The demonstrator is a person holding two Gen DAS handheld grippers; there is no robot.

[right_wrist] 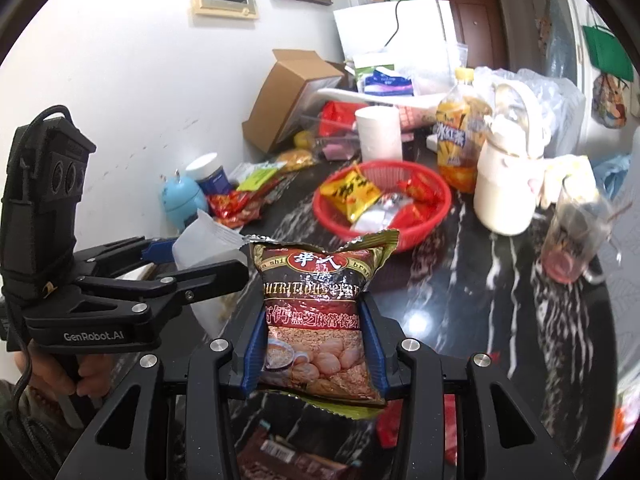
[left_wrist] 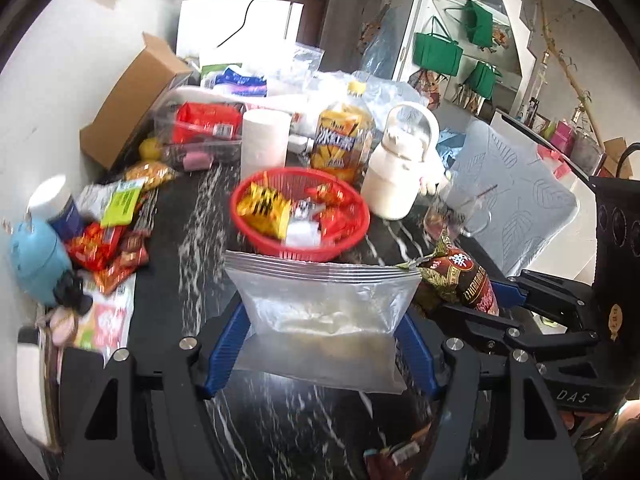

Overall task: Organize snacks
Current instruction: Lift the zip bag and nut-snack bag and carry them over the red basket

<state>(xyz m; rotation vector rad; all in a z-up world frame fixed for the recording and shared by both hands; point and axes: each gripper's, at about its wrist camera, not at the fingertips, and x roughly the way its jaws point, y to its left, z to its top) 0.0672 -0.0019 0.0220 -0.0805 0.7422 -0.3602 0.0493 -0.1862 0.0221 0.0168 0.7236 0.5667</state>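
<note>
In the left wrist view, a clear zip-seal plastic bag point(left_wrist: 320, 312) of pale contents is pinched between the blue pads of the left gripper point(left_wrist: 322, 344), just in front of the round red plastic basket point(left_wrist: 344, 248). The slack film could slide out and the bag be dropped.

In the right wrist view, a dark red foil cereal packet point(right_wrist: 316, 320) is clamped in the right gripper point(right_wrist: 314, 354), also in front of the basket. Its glossy skin may be squeezed free; the basket could be knocked.
</note>
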